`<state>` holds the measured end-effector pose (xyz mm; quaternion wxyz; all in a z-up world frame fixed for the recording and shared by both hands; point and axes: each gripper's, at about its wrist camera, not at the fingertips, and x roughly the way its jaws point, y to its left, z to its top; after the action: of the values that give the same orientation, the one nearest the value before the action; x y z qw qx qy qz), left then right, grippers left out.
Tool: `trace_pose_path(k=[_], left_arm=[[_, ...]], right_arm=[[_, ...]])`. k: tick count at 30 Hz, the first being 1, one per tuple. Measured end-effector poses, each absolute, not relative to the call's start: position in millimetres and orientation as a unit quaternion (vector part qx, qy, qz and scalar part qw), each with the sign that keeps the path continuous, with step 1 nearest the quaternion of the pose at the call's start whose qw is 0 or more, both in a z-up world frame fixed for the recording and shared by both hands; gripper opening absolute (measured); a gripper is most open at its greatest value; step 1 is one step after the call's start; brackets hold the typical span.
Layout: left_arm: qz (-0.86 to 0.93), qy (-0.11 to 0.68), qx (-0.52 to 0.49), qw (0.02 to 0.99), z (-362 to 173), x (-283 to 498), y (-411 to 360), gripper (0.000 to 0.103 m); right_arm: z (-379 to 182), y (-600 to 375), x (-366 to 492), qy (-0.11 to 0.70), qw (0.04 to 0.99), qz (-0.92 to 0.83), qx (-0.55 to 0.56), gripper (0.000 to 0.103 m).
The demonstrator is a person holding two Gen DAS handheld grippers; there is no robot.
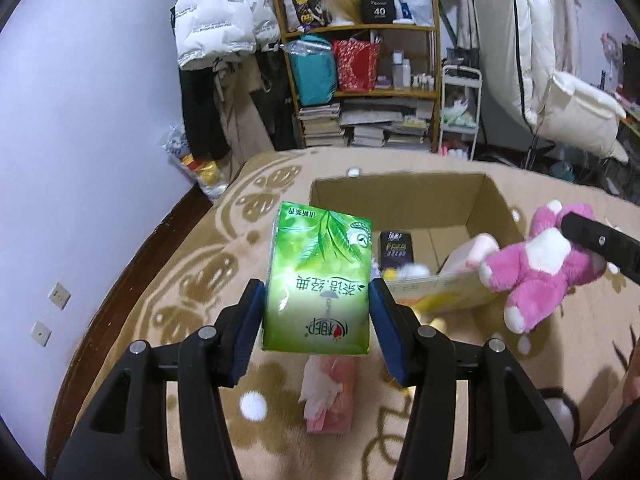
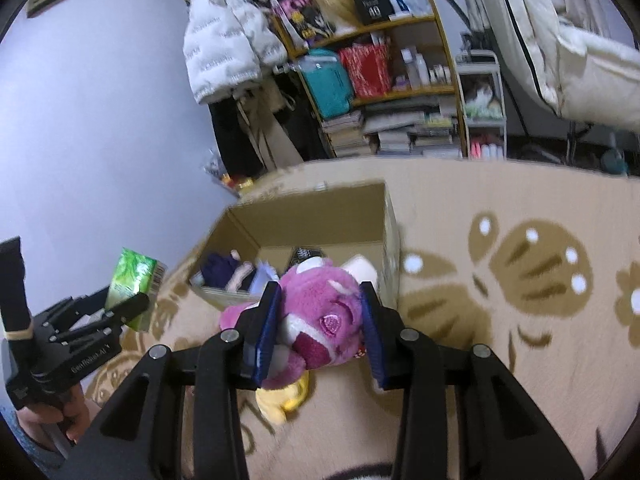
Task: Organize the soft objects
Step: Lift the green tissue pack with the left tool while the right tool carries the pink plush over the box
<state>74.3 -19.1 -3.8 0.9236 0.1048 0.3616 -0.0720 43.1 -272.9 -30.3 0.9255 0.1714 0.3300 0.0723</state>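
While the left gripper [image 1: 316,304] clamps a green tissue pack [image 1: 320,280] tilted downward, the right gripper [image 2: 320,320] squeezes a pink plush bear [image 2: 320,312].

left gripper [image 1: 316,312]: pointing down at a slant, blue pads squeezed against both sides of the green tissue pack [image 1: 318,280], which sits upright between them, lifted clear of the blanket.

right gripper [image 2: 320,324]: also angled down, blue pads pressed into the pink plush bear [image 2: 320,316], pretty much clamped on its head, body dangling out the left side.

left hand [image 2: 52,416]: only fingers show, wrapped round the handle low in the right wrist view.

spacing: the two grippers are side by side, well apart, each with its own load.
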Motion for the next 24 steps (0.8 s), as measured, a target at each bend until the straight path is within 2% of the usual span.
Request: trace_pose_path(k=[9, 24], left_arm=[[-0.096, 0.343, 0.096, 0.93, 3, 118, -29, 0.052], [-0.102, 0.36, 0.114, 0.92, -27, 170, -56, 0.052]], right_arm=[[-3, -271, 84, 0.303, 0.939, 0.07, 0.146, 0.041], [-34, -278, 133, 0.338, 0.928, 0.041, 0.154, 0.042]])
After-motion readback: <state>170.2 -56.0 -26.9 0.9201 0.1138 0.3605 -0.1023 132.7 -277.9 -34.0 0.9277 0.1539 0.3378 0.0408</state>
